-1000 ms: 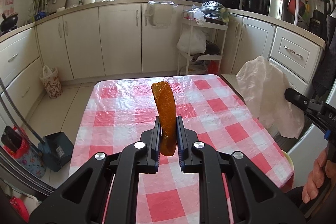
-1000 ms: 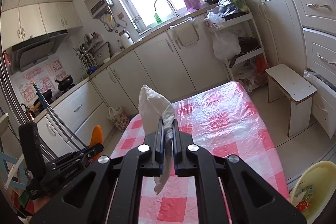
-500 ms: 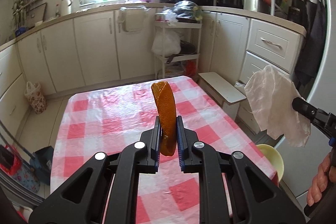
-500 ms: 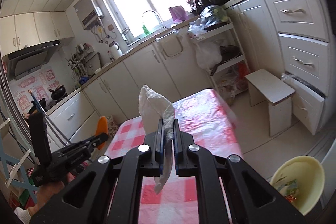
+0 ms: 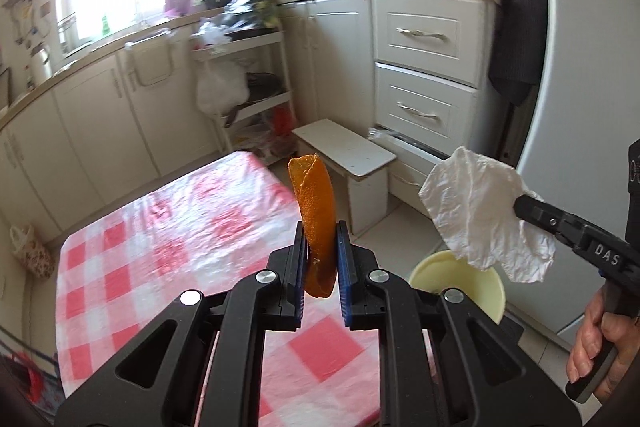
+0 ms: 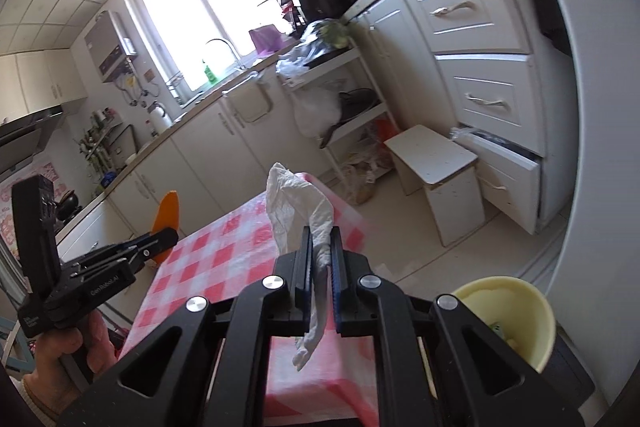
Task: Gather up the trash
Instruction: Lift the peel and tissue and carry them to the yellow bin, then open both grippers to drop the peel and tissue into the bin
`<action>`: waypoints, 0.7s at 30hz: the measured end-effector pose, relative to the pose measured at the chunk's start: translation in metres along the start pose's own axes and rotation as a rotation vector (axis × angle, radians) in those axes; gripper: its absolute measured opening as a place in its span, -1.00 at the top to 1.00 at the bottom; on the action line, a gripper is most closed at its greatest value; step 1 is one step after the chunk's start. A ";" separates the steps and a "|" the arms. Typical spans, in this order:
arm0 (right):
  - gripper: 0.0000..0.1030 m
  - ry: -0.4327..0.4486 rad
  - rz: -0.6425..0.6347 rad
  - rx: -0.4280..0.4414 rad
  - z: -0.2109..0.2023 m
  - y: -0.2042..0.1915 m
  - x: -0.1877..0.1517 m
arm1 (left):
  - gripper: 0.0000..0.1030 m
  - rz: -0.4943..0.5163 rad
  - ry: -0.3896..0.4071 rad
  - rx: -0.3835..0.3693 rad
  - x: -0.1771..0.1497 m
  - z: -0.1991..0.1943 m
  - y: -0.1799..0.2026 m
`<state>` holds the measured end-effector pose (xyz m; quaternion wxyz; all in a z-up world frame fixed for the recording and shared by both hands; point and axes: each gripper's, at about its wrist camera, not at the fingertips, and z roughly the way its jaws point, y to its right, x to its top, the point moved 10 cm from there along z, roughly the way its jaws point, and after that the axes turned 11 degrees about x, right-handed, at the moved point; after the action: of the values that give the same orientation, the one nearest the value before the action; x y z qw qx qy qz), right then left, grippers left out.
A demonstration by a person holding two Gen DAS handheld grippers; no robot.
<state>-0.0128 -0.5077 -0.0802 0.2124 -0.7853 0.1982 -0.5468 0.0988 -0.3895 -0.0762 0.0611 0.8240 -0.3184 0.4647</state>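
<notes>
My left gripper [image 5: 320,231] is shut on an orange peel [image 5: 314,203], which stands upright between the fingers above the table's right part. My right gripper [image 6: 320,237] is shut on a crumpled white tissue [image 6: 298,201]; the tissue also shows in the left wrist view [image 5: 480,215], held just above a pale yellow bin [image 5: 480,283]. The bin [image 6: 520,311] stands on the floor to the right of the table and holds some scraps. The left gripper and the peel [image 6: 166,217] show at the left of the right wrist view.
A table with a red and white checked cloth [image 5: 160,247] lies below both grippers. A small white stool [image 5: 348,155] stands beyond the bin. White drawers [image 5: 424,75], one pulled slightly open, a shelf rack [image 5: 244,75] and a fridge side [image 5: 580,67] bound the right.
Both grippers have swung to the right, away from the table's middle toward the yellow bin. The tissue now hangs over the bin. Both grips are unchanged.
</notes>
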 end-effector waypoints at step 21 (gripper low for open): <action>0.78 -0.028 0.147 -0.213 -0.038 0.117 -0.032 | 0.75 0.036 -0.190 -0.257 0.010 0.054 0.176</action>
<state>-0.0681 -0.5918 -0.1575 0.1698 -0.7943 0.3091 -0.4947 0.0393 -0.5545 -0.1328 0.1274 0.8437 -0.3944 0.3412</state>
